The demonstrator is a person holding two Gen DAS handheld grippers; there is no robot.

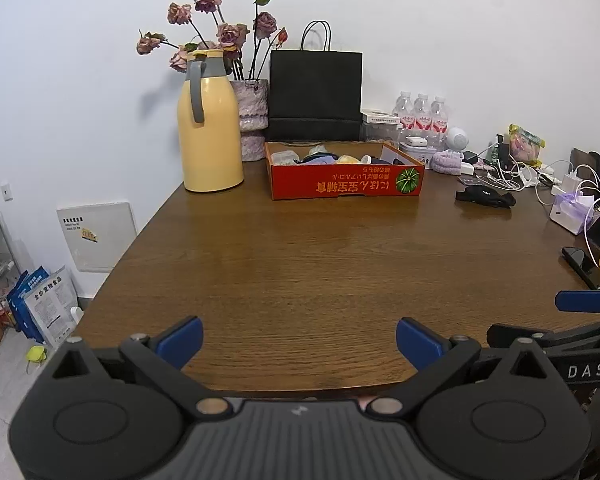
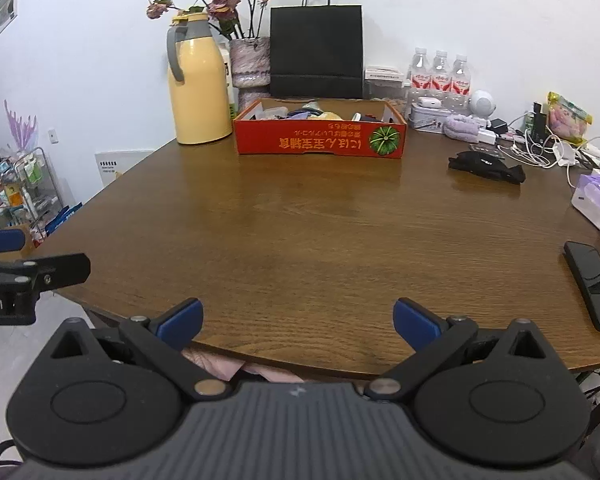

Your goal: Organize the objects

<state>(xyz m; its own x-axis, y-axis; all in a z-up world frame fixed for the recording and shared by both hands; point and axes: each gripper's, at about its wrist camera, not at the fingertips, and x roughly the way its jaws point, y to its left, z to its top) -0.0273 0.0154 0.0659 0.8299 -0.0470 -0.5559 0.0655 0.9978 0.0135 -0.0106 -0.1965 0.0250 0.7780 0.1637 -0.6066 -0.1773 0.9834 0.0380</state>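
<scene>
Gaping wide, empty: both grippers' fingers (image 1: 180, 340) (image 2: 180, 322).

Both wrist views face across the table (image 1: 300, 260) from its near edge; sharing the red box (image 2: 320, 140).

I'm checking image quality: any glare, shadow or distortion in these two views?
Left wrist: table edges bow from fisheye, dark corners; the flask throws a soft shadow on the wall. Right wrist: same bowing, a pale sheen on the table before the red box. Both sharp.
</scene>
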